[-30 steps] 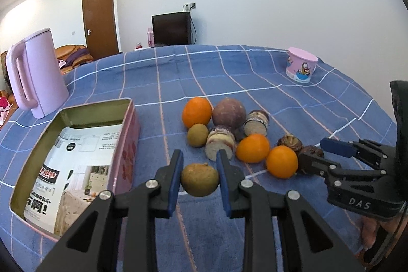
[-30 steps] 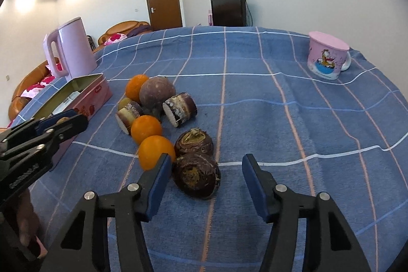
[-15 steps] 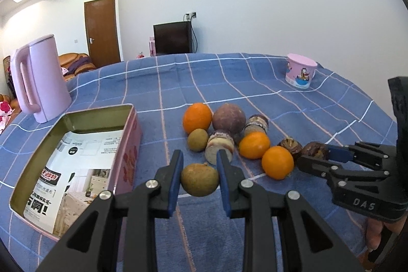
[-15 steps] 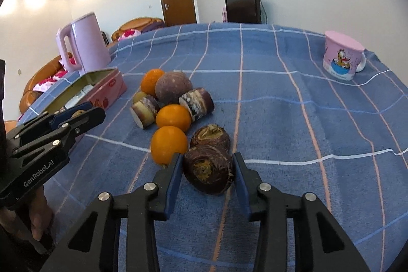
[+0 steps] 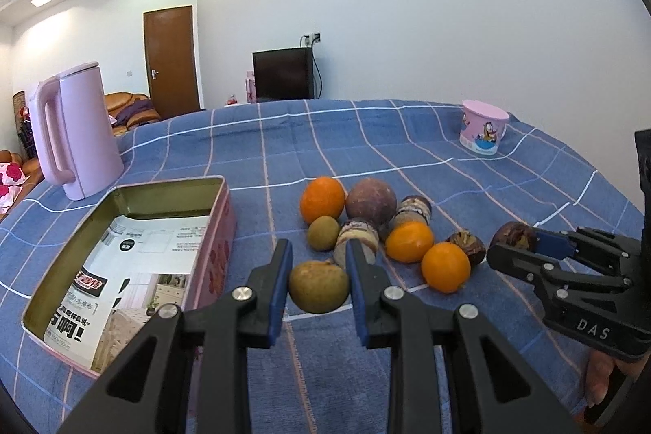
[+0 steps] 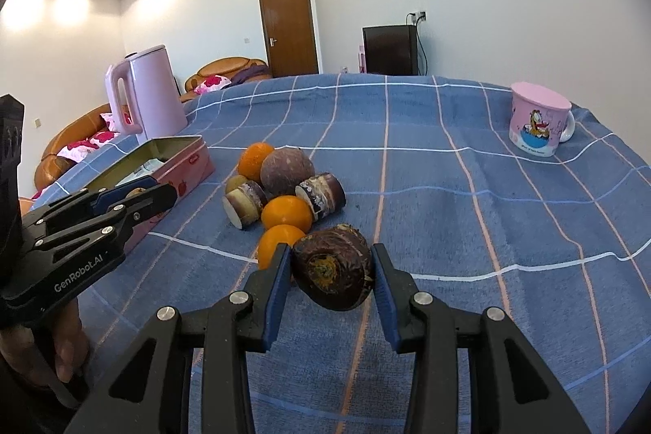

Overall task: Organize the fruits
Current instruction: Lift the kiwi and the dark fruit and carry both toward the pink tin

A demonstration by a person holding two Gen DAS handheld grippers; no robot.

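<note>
My left camera rides low behind my left tool (image 5: pixel 319 271), close over the counter (image 5: pixel 366 133), facing the far wall. My right camera sits likewise behind my right tool (image 6: pixel 331 271). Both share the fruit pile (image 5: pixel 370 202), pink tin (image 5: pixel 215 230) and kettle (image 6: pixel 142 92); edges warp, so distances are probably unreliable.

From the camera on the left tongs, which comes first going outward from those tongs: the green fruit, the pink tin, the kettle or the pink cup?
1. Green fruit: gripped in the left tongs.
2. Pink tin: just to the left, open.
3. Kettle: far left, behind the tin.
4. Pink cup: far right, farthest back on the cloth.
</note>
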